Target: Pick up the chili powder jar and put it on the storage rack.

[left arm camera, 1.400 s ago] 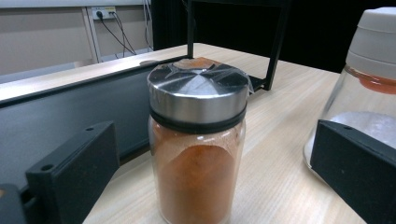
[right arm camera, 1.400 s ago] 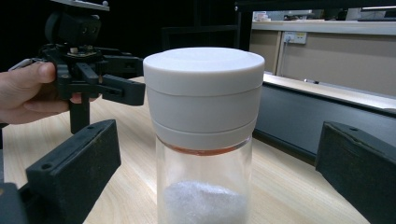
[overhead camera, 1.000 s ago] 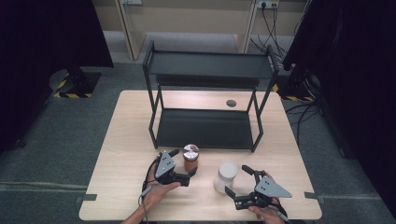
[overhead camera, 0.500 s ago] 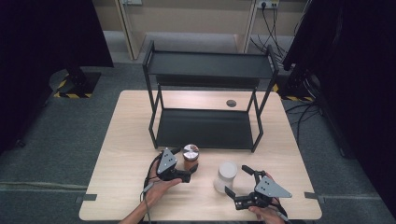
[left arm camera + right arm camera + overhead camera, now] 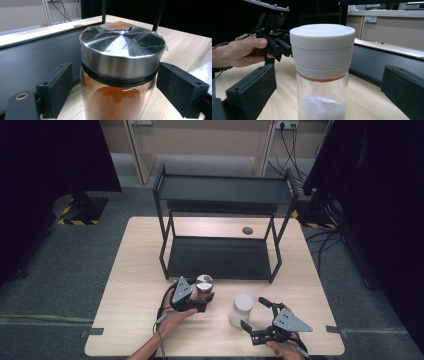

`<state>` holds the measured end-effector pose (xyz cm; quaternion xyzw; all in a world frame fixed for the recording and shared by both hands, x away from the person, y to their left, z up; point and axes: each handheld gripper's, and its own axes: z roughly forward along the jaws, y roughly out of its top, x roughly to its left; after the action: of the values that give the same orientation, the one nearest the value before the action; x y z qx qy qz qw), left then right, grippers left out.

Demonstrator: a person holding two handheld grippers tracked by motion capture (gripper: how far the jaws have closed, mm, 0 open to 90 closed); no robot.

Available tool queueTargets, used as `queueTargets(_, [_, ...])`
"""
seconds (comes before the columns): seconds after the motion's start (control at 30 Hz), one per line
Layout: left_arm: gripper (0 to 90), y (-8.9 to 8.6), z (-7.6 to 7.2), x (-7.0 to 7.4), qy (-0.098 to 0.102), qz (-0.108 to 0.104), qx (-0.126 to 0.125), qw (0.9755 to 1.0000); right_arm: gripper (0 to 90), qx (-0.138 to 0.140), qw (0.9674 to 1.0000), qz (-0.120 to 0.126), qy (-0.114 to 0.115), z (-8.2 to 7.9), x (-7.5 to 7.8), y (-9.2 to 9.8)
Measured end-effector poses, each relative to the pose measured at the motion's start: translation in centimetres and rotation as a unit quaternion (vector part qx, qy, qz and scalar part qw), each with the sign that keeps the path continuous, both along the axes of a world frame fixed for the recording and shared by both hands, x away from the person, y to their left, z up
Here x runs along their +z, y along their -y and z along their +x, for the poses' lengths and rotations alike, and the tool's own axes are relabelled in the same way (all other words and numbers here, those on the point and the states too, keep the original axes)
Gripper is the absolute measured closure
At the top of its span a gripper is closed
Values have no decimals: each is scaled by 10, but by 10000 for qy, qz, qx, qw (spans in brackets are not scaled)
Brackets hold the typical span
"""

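Observation:
A glass jar of orange-brown powder with a metal lid (image 5: 204, 282) (image 5: 120, 75) stands on the table in front of the rack. My left gripper (image 5: 205, 294) (image 5: 115, 92) reaches around it from the left. Its jaws have just been closing with the jar between them. A thin gap still shows at the left pad (image 5: 60, 90), so the gripper is open. A glass jar of white powder with a white lid (image 5: 242, 306) (image 5: 322, 57) stands to the right. My right gripper (image 5: 252, 312) (image 5: 324, 95) is open around it, with wide gaps on both sides.
A black two-tier metal rack (image 5: 220, 255) stands at the middle back of the wooden table (image 5: 135, 270), its lower shelf just behind the jars. A small dark round disc (image 5: 247, 230) lies behind the rack. Black curtains and cables surround the table.
The left gripper's jaws have narrowed around the metal-lidded jar. Both jars and the right gripper stay where they were.

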<state>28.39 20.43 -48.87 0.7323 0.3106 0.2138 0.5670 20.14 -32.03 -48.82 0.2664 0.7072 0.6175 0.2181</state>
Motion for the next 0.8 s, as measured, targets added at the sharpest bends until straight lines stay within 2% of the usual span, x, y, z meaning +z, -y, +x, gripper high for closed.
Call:
queueTargets(0.13, [208, 2, 5, 1, -63, 63, -50, 9999, 3, -6, 10000, 3, -2, 0, 0, 0])
queueTargets(0.23, [293, 3, 8, 1, -68, 126, -86, 9999, 3, -10, 10000, 2, -3, 0, 0, 0])
queueTargets(0.47, [304, 4, 7, 2, -58, 132, -56, 9999, 3, -10, 10000, -3, -9, 0, 0, 0])
queueTargets(0.57, [305, 5, 5, 2, 10, 151, -29, 9999, 3, -10, 10000, -2, -2, 0, 0, 1])
queueTargets(0.8, [305, -1, 3, 11, 77, 19, -59, 10000, 3, -19, 10000, 1, -9, 0, 0, 1])
